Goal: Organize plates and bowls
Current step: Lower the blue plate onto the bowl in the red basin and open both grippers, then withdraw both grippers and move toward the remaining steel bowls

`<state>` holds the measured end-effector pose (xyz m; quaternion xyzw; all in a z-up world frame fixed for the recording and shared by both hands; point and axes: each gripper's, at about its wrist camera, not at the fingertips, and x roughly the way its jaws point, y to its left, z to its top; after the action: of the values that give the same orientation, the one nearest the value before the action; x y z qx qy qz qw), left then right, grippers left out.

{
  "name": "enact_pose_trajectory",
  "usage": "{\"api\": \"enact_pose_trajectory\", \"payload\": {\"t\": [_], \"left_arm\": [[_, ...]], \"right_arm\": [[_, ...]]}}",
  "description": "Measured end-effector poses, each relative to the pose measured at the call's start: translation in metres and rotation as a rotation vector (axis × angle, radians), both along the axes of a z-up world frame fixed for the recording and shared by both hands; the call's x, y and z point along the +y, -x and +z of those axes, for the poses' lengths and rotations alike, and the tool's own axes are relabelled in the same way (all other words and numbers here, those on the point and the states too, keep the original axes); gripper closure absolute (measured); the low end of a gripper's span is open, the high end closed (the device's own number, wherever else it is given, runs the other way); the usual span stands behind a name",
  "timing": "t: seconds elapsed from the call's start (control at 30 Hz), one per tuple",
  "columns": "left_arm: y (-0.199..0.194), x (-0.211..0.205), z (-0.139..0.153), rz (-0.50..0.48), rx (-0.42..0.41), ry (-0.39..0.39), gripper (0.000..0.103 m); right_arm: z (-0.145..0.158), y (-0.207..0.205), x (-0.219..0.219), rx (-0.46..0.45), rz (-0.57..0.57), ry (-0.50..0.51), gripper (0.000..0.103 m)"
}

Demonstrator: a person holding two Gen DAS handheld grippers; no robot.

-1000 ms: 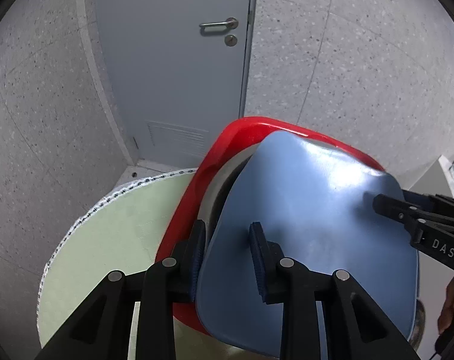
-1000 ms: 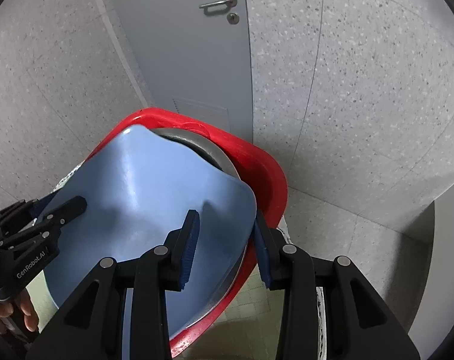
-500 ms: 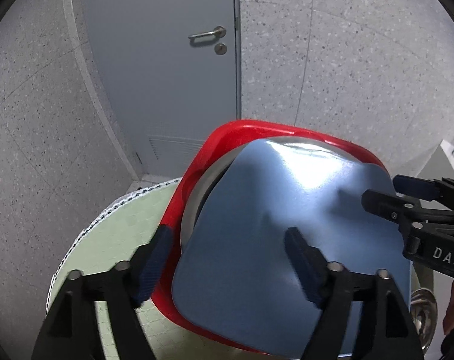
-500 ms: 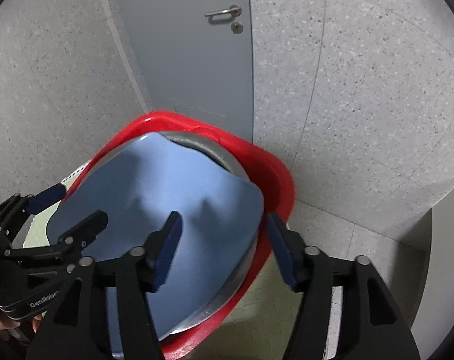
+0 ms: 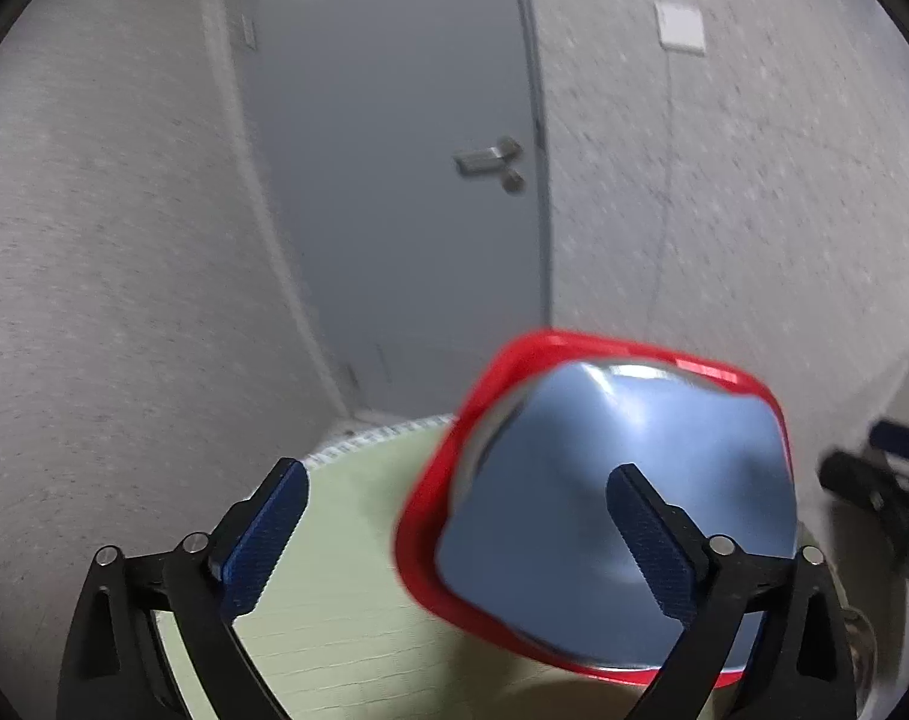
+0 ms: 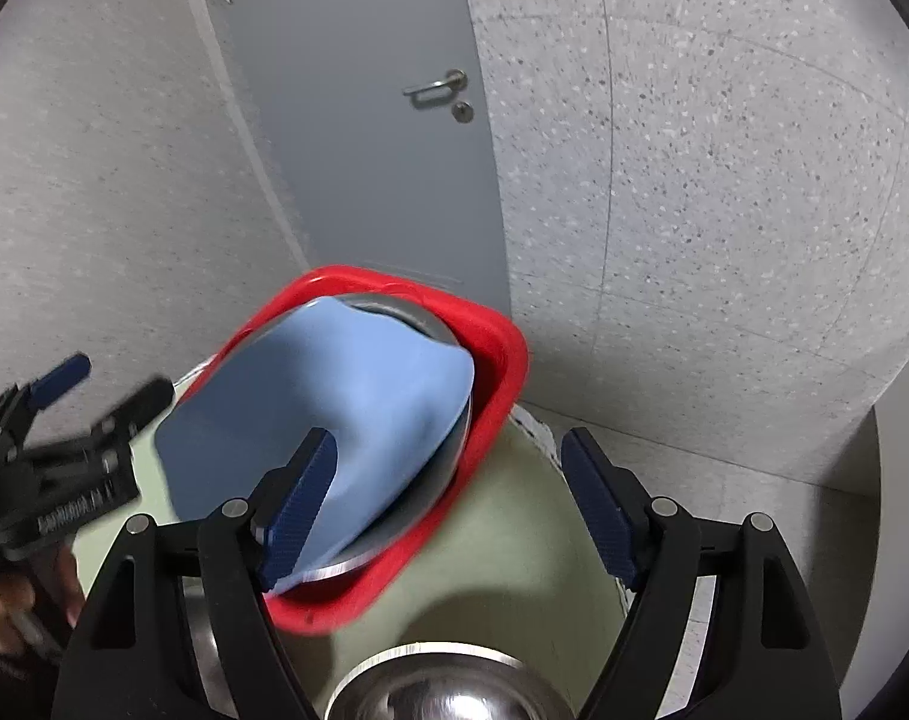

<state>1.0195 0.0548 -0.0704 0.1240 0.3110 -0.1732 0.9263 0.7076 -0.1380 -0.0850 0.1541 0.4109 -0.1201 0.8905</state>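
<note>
Left hand-held gripper: jaws spread wide, nothing between them; blue ribbed pads face each other, the near one over bare table, the far one in front of the stack. Pose: aimed forward and slightly down across the table, level, clear of the dishes. Picture is motion-blurred.

Right hand-held gripper: jaws likewise wide apart and empty; one pad overlaps the blue plate's near edge in the view, contact not certain, the other hangs over the table beside the red tray. Pose: tilted down toward the stack from its near side.

Blue plate: top of the stack, squarish with rounded corners, lying tilted across the dish beneath. Judged light, stiff plastic, smooth and somewhat slippery; best pinched at a raised rim edge or corner.

Steel plate: round, under the blue plate, only its rim showing. Judged stiff, moderately heavy, slick; take by the rim.

Red tray: squarish, bottom of the stack, sits near the far edge of the table. Judged light rigid plastic; its upturned wall offers a grip.

Steel bowl: nearest the right hand-held gripper, low in its view, separate from the stack. Judged slippery; grip at the rim.

Table: round, pale green cover.
</note>
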Motion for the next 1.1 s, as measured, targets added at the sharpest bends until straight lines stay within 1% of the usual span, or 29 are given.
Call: {"api": "enact_pose_trajectory", "payload": {"t": [0.07,0.2,0.33,0.43,0.5,0.7,0.73,0.8,0.9,0.97,1.03,1.1], "left_arm": [[0.021,0.007,0.008,0.039,-0.047,0.009,0.001],[0.067,0.005,0.013,0.087,-0.104,0.008,0.001],[0.112,-0.005,0.013,0.145,-0.126,0.002,0.001],[0.148,-0.022,0.012,0.188,-0.112,-0.015,0.001],[0.177,-0.030,0.011,0.241,-0.093,-0.032,0.001],[0.246,-0.057,0.011,0.341,-0.034,-0.018,0.001],[0.249,-0.064,0.013,0.346,-0.031,-0.017,0.001],[0.269,-0.080,0.011,0.361,-0.022,-0.026,0.001],[0.283,-0.102,0.012,0.368,-0.003,-0.024,0.001],[0.286,-0.100,0.021,0.363,-0.007,-0.011,0.001],[0.292,-0.098,0.023,0.360,-0.008,0.010,0.001],[0.303,-0.086,0.023,0.370,-0.004,0.050,0.001]], "right_arm": [[0.003,0.011,0.000,-0.014,0.024,-0.017,0.023],[0.011,0.034,-0.004,-0.059,0.081,-0.046,0.022],[0.017,0.059,-0.011,-0.089,0.171,-0.064,0.020],[0.019,0.077,-0.020,-0.106,0.247,-0.077,0.019],[0.020,0.092,-0.026,-0.110,0.299,-0.078,0.019],[0.028,0.140,-0.043,-0.142,0.425,-0.104,0.018],[0.029,0.147,-0.045,-0.149,0.437,-0.105,0.017],[0.029,0.156,-0.047,-0.153,0.456,-0.113,0.017],[0.028,0.166,-0.050,-0.152,0.479,-0.121,0.017],[0.028,0.172,-0.051,-0.148,0.486,-0.122,0.017],[0.028,0.174,-0.051,-0.136,0.494,-0.113,0.017],[0.028,0.174,-0.049,-0.121,0.496,-0.099,0.017]]}}
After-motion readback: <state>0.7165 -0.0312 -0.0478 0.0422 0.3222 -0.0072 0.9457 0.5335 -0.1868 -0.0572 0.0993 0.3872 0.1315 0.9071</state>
